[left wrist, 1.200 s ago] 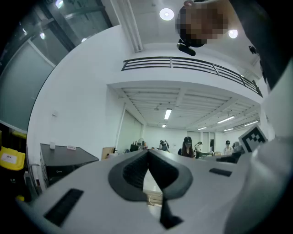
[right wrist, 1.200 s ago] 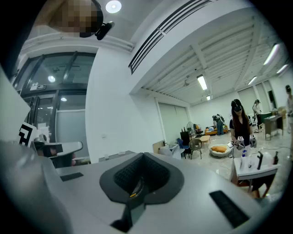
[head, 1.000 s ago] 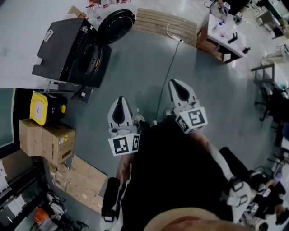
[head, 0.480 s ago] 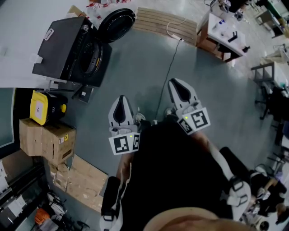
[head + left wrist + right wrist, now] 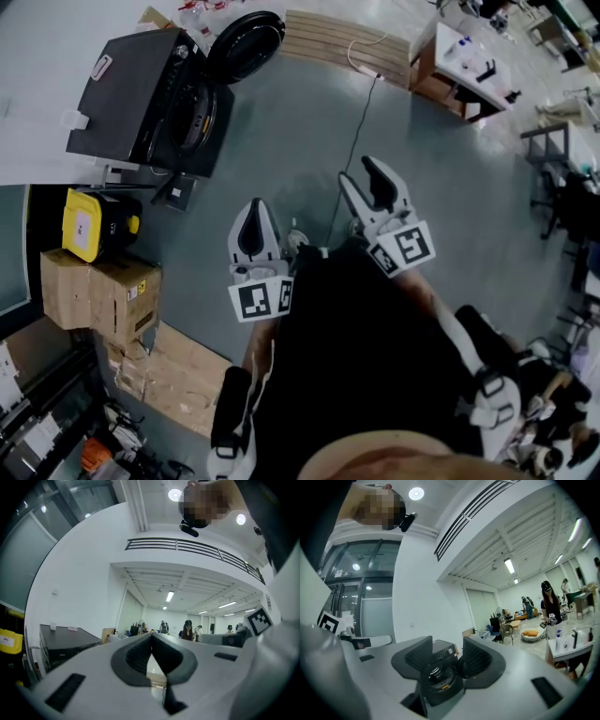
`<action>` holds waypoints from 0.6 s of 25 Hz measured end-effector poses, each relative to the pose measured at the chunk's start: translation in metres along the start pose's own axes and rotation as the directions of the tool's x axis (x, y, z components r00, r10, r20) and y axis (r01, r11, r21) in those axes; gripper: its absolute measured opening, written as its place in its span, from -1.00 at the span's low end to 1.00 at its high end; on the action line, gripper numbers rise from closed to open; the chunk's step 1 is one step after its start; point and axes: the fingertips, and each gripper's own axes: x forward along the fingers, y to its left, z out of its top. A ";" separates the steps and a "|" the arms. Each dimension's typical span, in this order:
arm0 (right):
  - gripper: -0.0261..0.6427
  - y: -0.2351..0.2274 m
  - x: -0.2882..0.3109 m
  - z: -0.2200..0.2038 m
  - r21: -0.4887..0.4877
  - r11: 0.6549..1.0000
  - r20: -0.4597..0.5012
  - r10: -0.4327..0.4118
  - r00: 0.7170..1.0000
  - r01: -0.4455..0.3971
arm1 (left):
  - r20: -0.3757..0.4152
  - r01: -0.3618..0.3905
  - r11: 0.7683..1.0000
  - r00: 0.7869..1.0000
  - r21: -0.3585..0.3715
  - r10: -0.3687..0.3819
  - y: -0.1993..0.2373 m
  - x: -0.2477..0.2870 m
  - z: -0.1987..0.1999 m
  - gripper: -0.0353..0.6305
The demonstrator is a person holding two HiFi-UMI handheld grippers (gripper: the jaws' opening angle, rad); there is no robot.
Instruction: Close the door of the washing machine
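much floor (image 5: 281, 159) separates washing machine door (image 5: 246, 44) from closed left gripper (image 5: 255, 206) and just-opened, empty right gripper (image 5: 358, 172).

1 washing machine (image 5: 136, 89), 2 grippers (image 5: 255, 208) (image 5: 357, 172), 1 yellow case (image 5: 89, 225)

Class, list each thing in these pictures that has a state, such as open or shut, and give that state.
washing machine door, open, swung wide.
washing machine, drum mouth uncovered.
left tool, shut, empty.
right tool, open, jaws just opened, nothing between them.
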 end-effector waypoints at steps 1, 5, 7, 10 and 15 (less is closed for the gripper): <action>-0.35 0.004 0.003 -0.002 -0.001 1.000 0.001 -0.011 1.000 0.011 | -0.004 0.008 1.000 1.000 0.000 -0.008 0.005 -0.001 -0.001 -0.88; -0.35 0.018 0.015 -0.008 -0.003 0.999 0.004 -0.044 0.999 0.044 | -0.018 0.053 0.999 0.998 0.000 -0.053 0.022 -0.003 -0.004 -0.88; -0.35 0.026 0.019 -0.011 -0.011 0.998 0.003 -0.055 0.998 0.055 | -0.017 0.070 0.998 0.997 -0.003 -0.071 0.029 -0.006 -0.006 -0.88; -0.35 0.033 0.021 -0.014 -0.015 0.998 -0.001 -0.067 0.998 0.067 | -0.021 0.085 0.996 0.996 -0.006 -0.085 0.035 -0.008 -0.008 -0.88; -0.35 0.024 0.035 -0.018 0.002 0.997 -0.017 -0.077 0.997 0.077 | -0.023 0.092 0.995 0.995 -0.028 -0.093 0.039 0.008 -0.008 -0.88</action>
